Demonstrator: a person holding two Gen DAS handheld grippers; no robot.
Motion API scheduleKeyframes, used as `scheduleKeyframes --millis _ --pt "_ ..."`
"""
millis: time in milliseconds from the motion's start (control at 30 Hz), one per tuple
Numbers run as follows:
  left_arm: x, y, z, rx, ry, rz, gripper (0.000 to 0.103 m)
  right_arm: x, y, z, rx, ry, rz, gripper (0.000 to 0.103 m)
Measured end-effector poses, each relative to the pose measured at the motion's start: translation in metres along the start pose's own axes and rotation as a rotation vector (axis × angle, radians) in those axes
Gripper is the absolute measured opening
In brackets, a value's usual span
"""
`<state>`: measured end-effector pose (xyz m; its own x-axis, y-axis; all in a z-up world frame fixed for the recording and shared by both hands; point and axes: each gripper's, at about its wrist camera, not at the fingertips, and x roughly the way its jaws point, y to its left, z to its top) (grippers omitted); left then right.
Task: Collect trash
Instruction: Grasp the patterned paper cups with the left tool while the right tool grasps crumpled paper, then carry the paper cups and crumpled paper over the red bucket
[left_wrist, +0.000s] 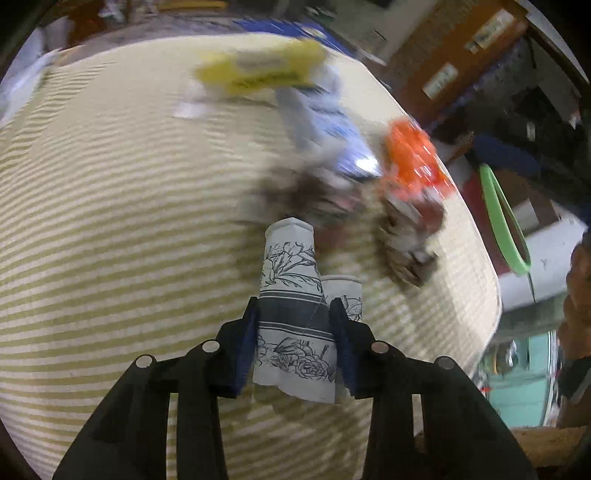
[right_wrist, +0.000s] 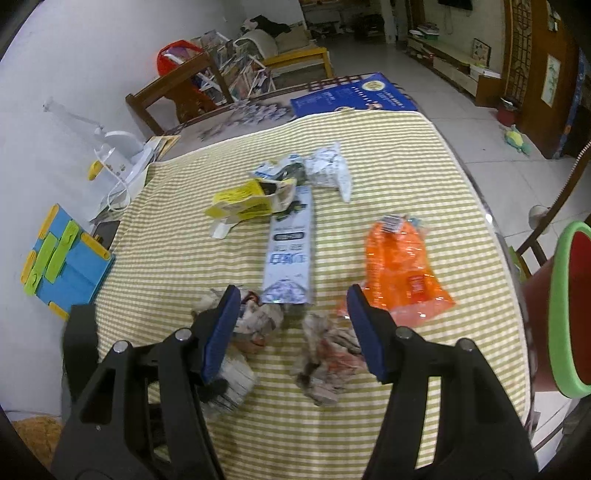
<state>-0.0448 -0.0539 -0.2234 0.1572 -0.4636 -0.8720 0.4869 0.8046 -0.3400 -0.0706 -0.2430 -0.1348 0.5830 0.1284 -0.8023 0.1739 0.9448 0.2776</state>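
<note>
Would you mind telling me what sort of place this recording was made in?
Most likely a home living or dining room: a table under a striped cloth, a wooden chair beside it, and a low cabinet on the tiled floor beyond.

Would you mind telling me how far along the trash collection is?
Nothing visibly binned yet. In hand: the left claw grips flattened floral paper cups. The right claw is open over a crumpled paper wad. Left on the striped tablecloth: orange plastic bag, yellow carton, white-blue box, another wad.
</note>
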Motion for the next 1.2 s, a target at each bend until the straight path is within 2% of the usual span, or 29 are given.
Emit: scheduleKeyframes --millis 167,333,533,600,700,733,800,900,1200 --pt "-0.04 0.04 0.009 -0.104 -0.128 0.129 0.036 0.028 0.025 -0.002 -0.041 0.066 0.034 0.058" --pt "-0.072 0.052 0.024 -0.132 -0.23 0.223 0.036 0.06 0.054 -0.01 -0.122 0.143 0.057 0.058" --pt "-0.097 0.058 0.033 -0.139 -0.296 0.254 0.036 0.095 0.074 -0.017 -0.225 0.212 0.025 0.058" --pt "-0.104 0.059 0.032 -0.139 -0.31 0.255 0.036 0.103 0.075 -0.02 -0.242 0.228 0.004 0.054" --pt "-0.108 0.057 0.039 -0.137 -0.324 0.256 0.036 0.103 0.074 -0.019 -0.264 0.217 -0.015 0.038" --pt "-0.105 0.064 0.042 -0.137 -0.326 0.255 0.036 0.102 0.074 -0.018 -0.26 0.212 -0.02 0.026" --pt "-0.105 0.061 0.047 -0.134 -0.33 0.252 0.036 0.095 0.068 -0.013 -0.227 0.196 -0.001 0.017" --pt "-0.107 0.058 0.053 -0.128 -0.334 0.247 0.036 0.077 0.062 -0.005 -0.197 0.144 0.014 0.014" --pt "-0.112 0.028 0.07 -0.081 -0.361 0.247 0.037 0.011 0.041 0.016 -0.107 -0.064 0.039 0.013"
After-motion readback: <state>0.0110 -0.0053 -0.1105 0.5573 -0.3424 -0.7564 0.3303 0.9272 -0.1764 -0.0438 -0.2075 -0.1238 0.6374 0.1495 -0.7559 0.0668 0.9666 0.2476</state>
